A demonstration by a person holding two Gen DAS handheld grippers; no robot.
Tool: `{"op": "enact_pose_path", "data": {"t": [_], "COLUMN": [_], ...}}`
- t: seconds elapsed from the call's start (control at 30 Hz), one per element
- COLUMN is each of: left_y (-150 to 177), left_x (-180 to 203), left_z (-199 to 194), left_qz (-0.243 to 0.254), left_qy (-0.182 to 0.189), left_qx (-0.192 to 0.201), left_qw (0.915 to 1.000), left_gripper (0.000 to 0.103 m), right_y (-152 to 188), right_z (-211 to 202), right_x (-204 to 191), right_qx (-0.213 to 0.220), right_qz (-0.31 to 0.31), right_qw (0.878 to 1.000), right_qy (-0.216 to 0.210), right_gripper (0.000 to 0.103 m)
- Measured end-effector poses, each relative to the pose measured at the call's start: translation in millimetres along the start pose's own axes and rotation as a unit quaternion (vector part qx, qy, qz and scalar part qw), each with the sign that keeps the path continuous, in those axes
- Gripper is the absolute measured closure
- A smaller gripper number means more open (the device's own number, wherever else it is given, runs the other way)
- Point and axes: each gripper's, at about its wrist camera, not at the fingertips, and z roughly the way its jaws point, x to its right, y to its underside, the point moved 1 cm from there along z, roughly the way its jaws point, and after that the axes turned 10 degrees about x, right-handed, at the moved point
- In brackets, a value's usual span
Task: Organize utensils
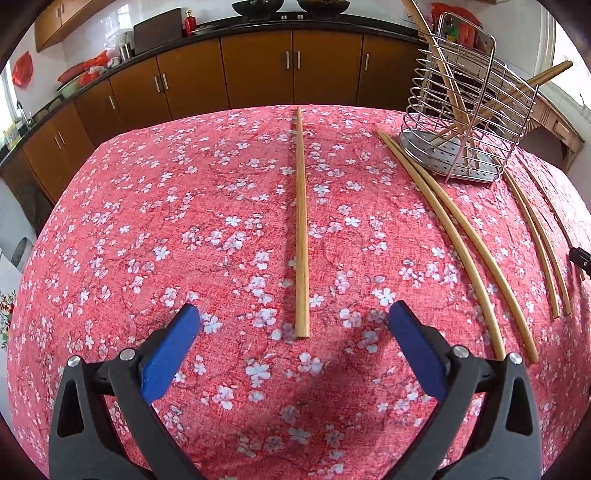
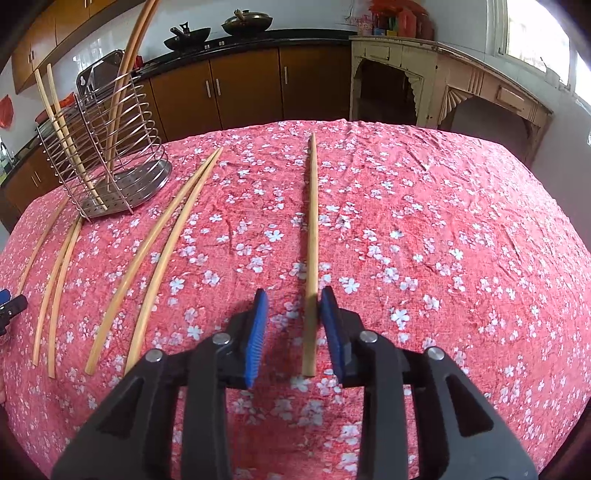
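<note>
A wire utensil rack (image 1: 458, 122) stands at the far right of the red floral tablecloth (image 1: 184, 221) and holds several chopsticks; it also shows in the right wrist view (image 2: 110, 147). One chopstick (image 1: 301, 221) lies straight ahead of my open, empty left gripper (image 1: 293, 325). Two pairs of chopsticks (image 1: 461, 240) lie to the right of it. In the right wrist view, a single chopstick (image 2: 312, 240) lies with its near end between the blue pads of my right gripper (image 2: 291, 306), close to the right pad; the jaws are open around it.
Brown kitchen cabinets (image 1: 258, 62) and a dark counter with woks (image 2: 242, 20) stand behind the table. A cream wooden sideboard (image 2: 443, 85) stands at the right. Two pairs of chopsticks (image 2: 147, 258) lie left of my right gripper.
</note>
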Motion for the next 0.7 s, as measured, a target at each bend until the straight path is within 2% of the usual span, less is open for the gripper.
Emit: {"op": "enact_pose_path", "data": {"t": [0.17, 0.37, 0.5, 0.57, 0.7], "left_y": [-0.1, -0.4, -0.6, -0.1, 0.3], "left_x": [-0.6, -0.5, -0.5, -1.2, -1.9], "left_z": [-0.5, -0.1, -0.7, -1.2, -2.3], "left_qz": [0.0, 0.0, 0.0, -0.001, -0.002], "left_qy": [0.0, 0.001, 0.0, -0.001, -0.001], "left_qx": [0.0, 0.0, 0.0, 0.0, 0.0], "left_qw": [1.0, 1.0, 1.0, 1.0, 1.0], "left_gripper": [0.002, 0.002, 0.002, 0.002, 0.002], "right_y": [-0.6, 0.8, 4.2, 5.9, 6.3], "right_z": [1.1, -0.5, -5.5, -7.3, -8.8], "right_x": [-5.2, -3.6, 2.8, 8.9, 11.6], "right_qx": [-0.003, -0.002, 0.001, 0.002, 0.002], "right_qz": [-0.012, -0.006, 0.006, 0.019, 0.019], "right_qw": [1.0, 1.0, 1.0, 1.0, 1.0], "right_qy": [-0.006, -0.001, 0.005, 0.007, 0.011], "right_gripper": [0.06, 0.06, 0.069, 0.079, 0.081]}}
